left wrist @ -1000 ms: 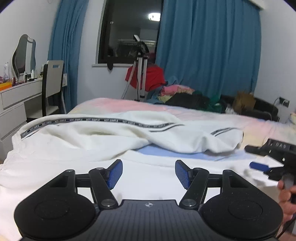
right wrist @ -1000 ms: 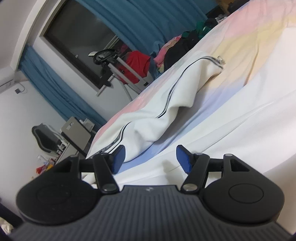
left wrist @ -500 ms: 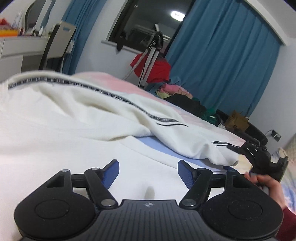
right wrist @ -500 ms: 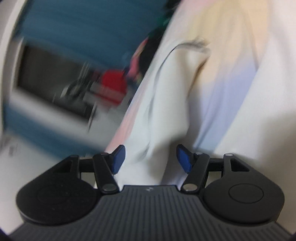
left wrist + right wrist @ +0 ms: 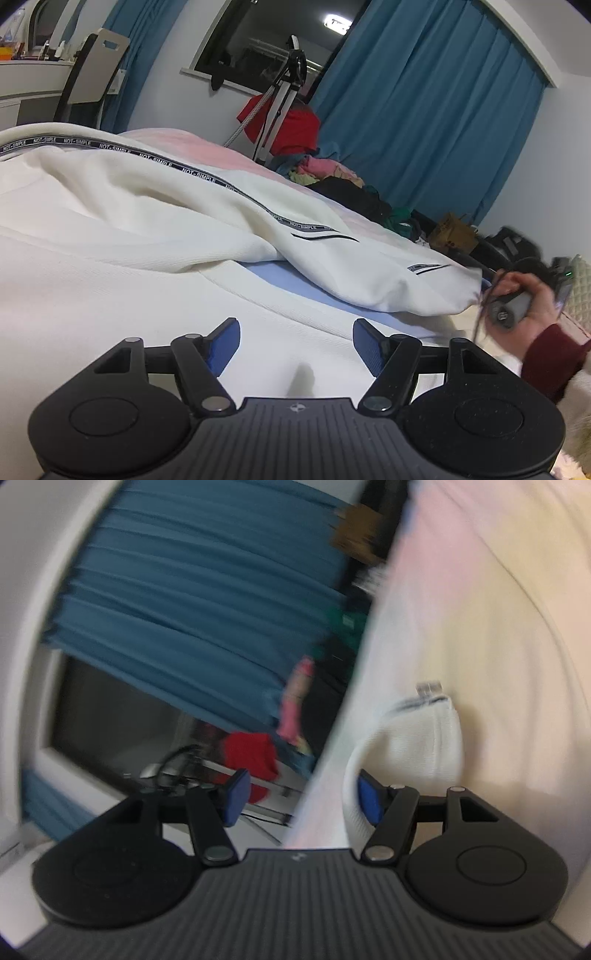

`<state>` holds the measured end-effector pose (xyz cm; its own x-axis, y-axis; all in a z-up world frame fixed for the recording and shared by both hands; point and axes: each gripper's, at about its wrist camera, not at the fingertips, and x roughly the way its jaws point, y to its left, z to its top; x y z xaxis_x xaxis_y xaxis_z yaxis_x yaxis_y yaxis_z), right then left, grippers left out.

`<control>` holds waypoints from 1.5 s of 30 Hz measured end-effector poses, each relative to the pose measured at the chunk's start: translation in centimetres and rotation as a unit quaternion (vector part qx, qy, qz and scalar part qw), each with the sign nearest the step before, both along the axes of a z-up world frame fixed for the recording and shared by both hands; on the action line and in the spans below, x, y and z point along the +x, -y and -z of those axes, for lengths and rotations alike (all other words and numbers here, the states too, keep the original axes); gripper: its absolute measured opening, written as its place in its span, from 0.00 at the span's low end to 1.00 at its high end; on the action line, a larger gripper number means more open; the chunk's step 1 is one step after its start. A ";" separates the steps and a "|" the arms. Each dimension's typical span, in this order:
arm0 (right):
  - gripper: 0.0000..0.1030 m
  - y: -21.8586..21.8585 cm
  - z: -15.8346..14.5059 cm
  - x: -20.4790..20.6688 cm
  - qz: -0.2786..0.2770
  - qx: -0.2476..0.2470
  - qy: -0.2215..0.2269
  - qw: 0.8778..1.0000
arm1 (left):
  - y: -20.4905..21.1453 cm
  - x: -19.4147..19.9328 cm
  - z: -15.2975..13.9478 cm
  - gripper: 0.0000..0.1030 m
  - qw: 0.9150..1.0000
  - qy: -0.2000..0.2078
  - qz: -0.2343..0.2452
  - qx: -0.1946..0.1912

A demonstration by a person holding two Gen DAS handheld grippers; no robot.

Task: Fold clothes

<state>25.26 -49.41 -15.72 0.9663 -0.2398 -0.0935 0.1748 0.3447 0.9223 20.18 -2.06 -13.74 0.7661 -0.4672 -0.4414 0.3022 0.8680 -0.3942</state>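
2 blue-padded fingers of the left gripper (image 5: 295,345) stand wide apart and hold nothing, low over the white garment (image 5: 155,206) spread on the bed (image 5: 207,151). At the right edge of that view a hand (image 5: 524,314) in a dark red sleeve (image 5: 550,354) grips the other tool at the garment's cuff (image 5: 454,291). From the right wrist, blurred, the right gripper (image 5: 300,797) is spread wide too, its right pad against the white cuff (image 5: 413,746), nothing clamped.
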 end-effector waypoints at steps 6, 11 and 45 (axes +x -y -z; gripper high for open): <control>0.62 -0.3 -1.6 -3.5 -0.035 -0.029 -0.029 0.999 | 0.3 -0.3 -0.2 0.67 1.000 0.016 0.000 0.011; 0.62 -1.1 -0.9 -6.8 -0.079 0.001 -0.081 0.994 | 0.7 -0.9 -0.3 0.67 0.999 0.026 -0.001 0.032; 0.63 -5.5 -5.1 -4.8 0.016 -0.187 0.049 0.981 | 1.8 -1.6 0.8 0.67 0.999 0.019 0.017 0.025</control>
